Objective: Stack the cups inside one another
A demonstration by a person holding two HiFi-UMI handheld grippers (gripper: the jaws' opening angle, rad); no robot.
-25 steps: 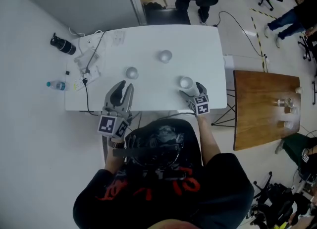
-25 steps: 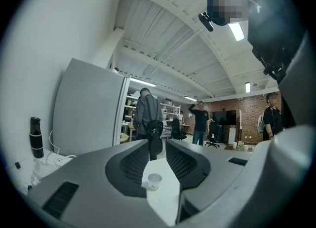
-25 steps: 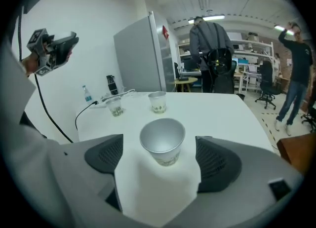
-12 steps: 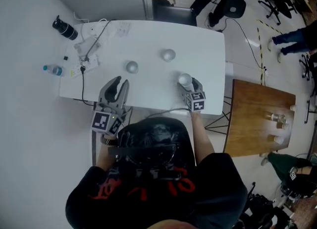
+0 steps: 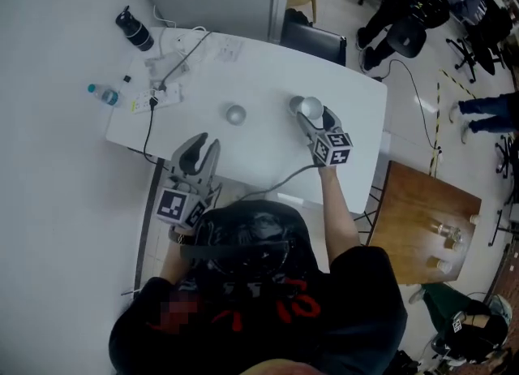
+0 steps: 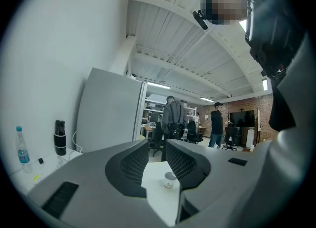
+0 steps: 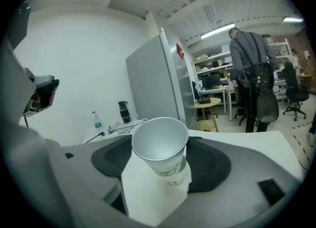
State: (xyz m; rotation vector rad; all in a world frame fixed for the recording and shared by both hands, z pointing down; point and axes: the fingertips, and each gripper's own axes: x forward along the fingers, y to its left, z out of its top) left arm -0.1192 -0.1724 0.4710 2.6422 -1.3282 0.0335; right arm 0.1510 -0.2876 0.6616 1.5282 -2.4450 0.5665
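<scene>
My right gripper (image 5: 315, 114) is shut on a white paper cup (image 7: 160, 147) and holds it tilted, mouth up, above the white table (image 5: 259, 69); its jaws closed on the cup within the last second. Right beside and partly under it stands a second cup (image 5: 296, 104). A third cup (image 5: 235, 114) stands alone nearer the table's middle; it also shows between the left jaws, far off, as a small cup (image 6: 169, 180). My left gripper (image 5: 204, 142) hovers open near the table's front edge with nothing between its fingers.
A black flask (image 5: 135, 29), a water bottle (image 5: 104, 94) and a power strip (image 5: 158, 99) with cables lie at the table's far left corner. A chair (image 5: 315, 36) stands behind the table, a wooden table (image 5: 430, 219) to the right. People stand in the background.
The right gripper has lifted its cup off the table and carried it away from me to the far cup. The left gripper has shifted slightly and is still open.
</scene>
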